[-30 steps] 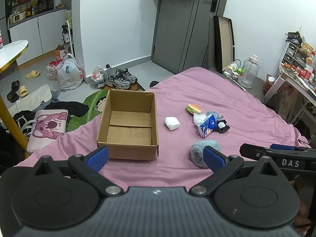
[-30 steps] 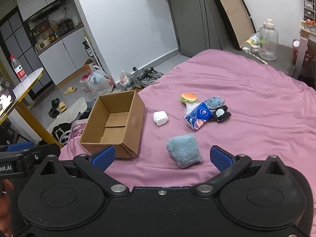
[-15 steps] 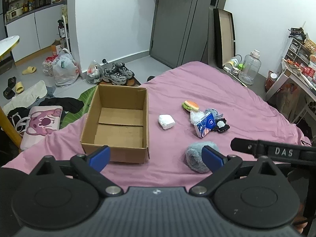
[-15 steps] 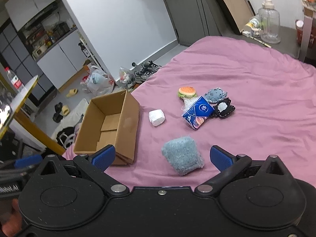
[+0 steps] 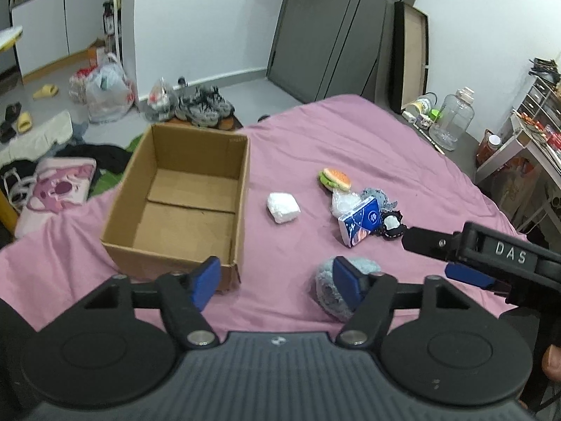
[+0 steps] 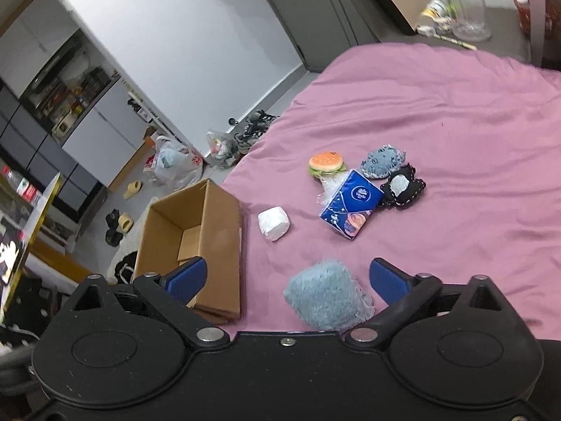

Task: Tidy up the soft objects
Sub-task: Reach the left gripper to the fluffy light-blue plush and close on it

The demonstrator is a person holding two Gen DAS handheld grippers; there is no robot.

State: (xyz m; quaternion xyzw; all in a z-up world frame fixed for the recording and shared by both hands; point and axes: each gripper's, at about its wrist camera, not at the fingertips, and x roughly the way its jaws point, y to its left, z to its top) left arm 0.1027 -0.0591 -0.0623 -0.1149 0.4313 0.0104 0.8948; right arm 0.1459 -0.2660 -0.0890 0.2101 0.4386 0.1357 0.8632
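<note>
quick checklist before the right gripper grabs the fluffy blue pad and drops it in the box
1. Right gripper open: ok, fingers spread.
2. Fluffy blue pad lined up: ok, it lies between the fingers, nearer the right one.
3. Pad free of other items: ok, white bundle and tissue pack lie apart.
4. Cardboard box open, nothing inside: ok.
5. Left gripper out of the way: not ok, open and close to the pad.
6. Pad touched yet: cannot tell.

Even, soft indoor light, faint shadows under things on the bed (image 5: 368, 147), strong fisheye bending at edges, slight blur throughout
</note>
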